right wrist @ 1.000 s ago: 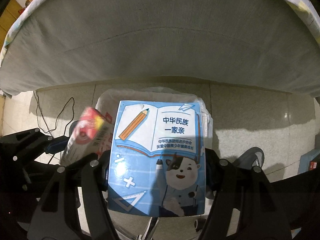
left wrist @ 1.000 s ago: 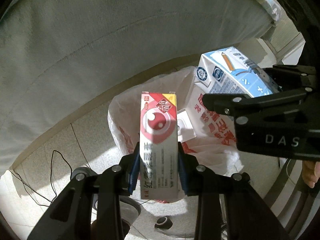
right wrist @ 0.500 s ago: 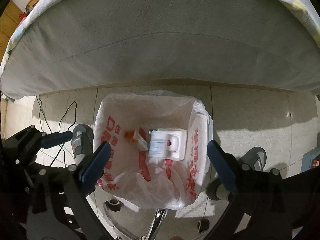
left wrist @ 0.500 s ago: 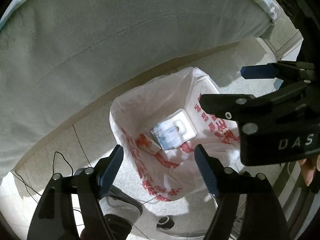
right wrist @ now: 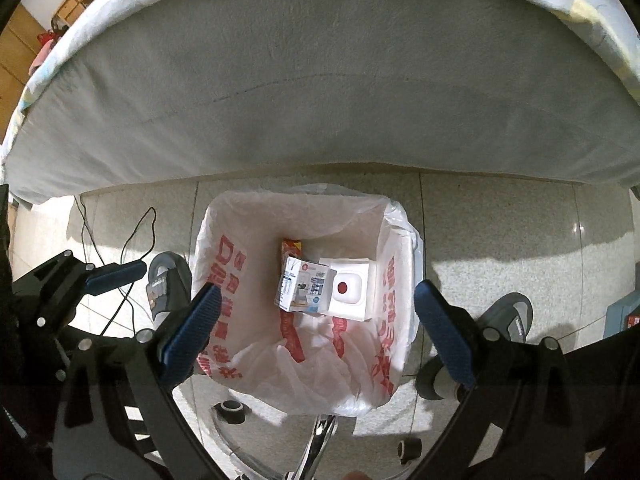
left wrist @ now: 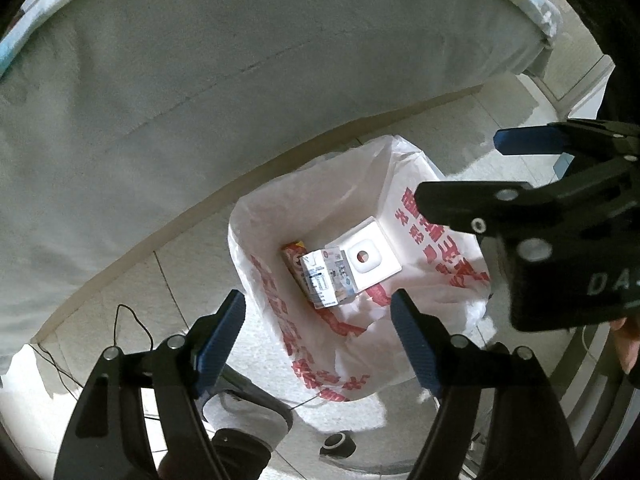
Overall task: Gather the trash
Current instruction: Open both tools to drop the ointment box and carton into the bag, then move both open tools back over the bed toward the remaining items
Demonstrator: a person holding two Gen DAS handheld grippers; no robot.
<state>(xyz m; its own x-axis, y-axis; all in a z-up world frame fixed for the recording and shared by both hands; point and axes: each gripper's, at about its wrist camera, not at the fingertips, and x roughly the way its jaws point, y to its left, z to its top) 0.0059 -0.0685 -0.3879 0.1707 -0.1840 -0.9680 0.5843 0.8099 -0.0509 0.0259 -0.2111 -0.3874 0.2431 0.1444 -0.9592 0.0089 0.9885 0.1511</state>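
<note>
Both cartons (right wrist: pixel 305 289) lie in the bin bag (right wrist: pixel 224 280) directly below the left gripper (left wrist: pixel 318 338) and right gripper (right wrist: pixel 316 334), whose jaws have just been opening and stand apart with nothing between them. No further trash visible.

Two handheld grippers of matte black plastic: the left gripper (left wrist: pixel 316 332) and the right gripper (right wrist: pixel 316 326) each carry two angular fingers faced with ribbed blue pads (left wrist: pixel 222 338), the linkages pinned with round silver screws (left wrist: pixel 173 342). White letters "DAS" (left wrist: pixel 612 282) mark the right gripper's black housing. The person wears grey slip-on sandals (right wrist: pixel 166 286).
</note>
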